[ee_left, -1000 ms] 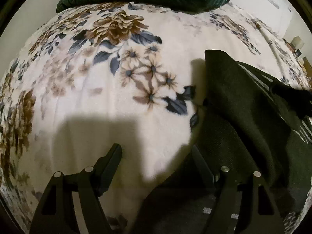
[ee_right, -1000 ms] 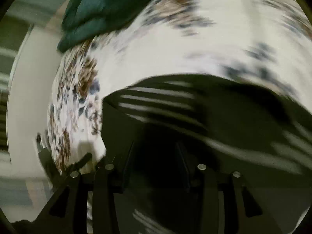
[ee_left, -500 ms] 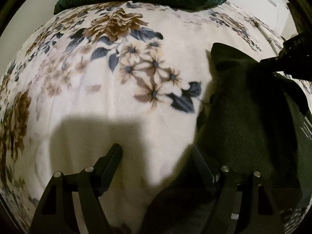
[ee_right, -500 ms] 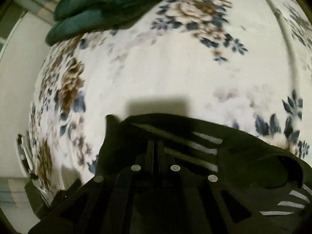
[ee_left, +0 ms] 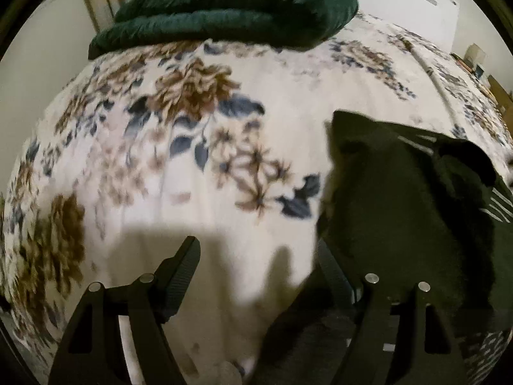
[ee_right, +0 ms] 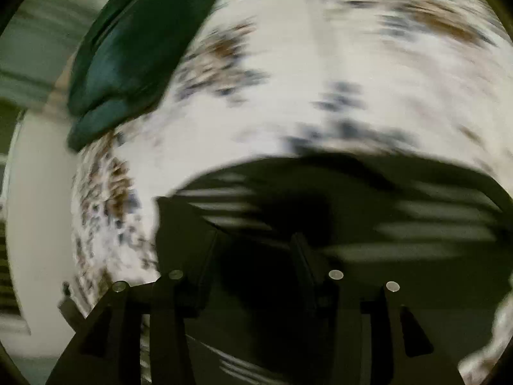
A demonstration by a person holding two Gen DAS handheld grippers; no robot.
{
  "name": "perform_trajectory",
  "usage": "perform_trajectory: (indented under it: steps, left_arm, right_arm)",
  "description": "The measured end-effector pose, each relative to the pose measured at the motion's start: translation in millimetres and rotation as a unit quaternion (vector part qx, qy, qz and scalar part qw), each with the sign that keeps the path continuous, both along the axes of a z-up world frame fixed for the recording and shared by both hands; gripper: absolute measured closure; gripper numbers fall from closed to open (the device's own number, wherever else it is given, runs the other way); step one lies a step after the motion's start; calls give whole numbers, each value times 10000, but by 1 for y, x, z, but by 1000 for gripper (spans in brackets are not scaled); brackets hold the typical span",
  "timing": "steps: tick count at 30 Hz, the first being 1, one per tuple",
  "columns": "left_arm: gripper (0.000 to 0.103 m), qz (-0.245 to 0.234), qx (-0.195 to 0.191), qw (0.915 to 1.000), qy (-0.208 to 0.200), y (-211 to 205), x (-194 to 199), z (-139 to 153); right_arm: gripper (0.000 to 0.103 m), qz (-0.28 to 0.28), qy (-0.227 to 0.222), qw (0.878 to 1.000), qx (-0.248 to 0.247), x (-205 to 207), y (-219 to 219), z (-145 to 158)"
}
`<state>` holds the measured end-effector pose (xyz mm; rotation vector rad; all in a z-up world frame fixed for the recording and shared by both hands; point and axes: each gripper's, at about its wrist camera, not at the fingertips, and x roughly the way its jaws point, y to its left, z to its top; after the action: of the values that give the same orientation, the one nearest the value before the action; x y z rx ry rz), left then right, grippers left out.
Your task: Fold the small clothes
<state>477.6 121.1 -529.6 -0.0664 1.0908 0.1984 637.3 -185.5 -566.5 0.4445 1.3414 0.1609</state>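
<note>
Left wrist view: left gripper (ee_left: 256, 256) spread, nothing between jaws; dark garment (ee_left: 400, 218) at 3 o'clock on floral blanket (ee_left: 192, 160).

Right wrist view, blurred: right gripper (ee_right: 253, 250) jaws just reopened, parted over striped garment. Mid-fold, likely; next move needs fresh edge grip.

Open bedspread (ee_left: 224, 218) left of garment (ee_left: 400, 218)

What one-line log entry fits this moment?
left gripper: open, at garment edge | right gripper: jaws just opened, garment between them | garment lying on bedspread
</note>
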Motion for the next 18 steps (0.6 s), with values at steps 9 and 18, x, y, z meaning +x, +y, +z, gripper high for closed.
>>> perform_trajectory:
  steps: [9, 18]
  left_arm:
    - [21, -167, 32, 9998, 67, -22, 44, -2]
    - [20, -498, 557, 9971, 117, -54, 89, -16]
  right_arm:
    - [55, -1311, 118, 9837, -1228, -77, -161, 5]
    - [55, -87, -1, 9875, -1574, -43, -127, -30]
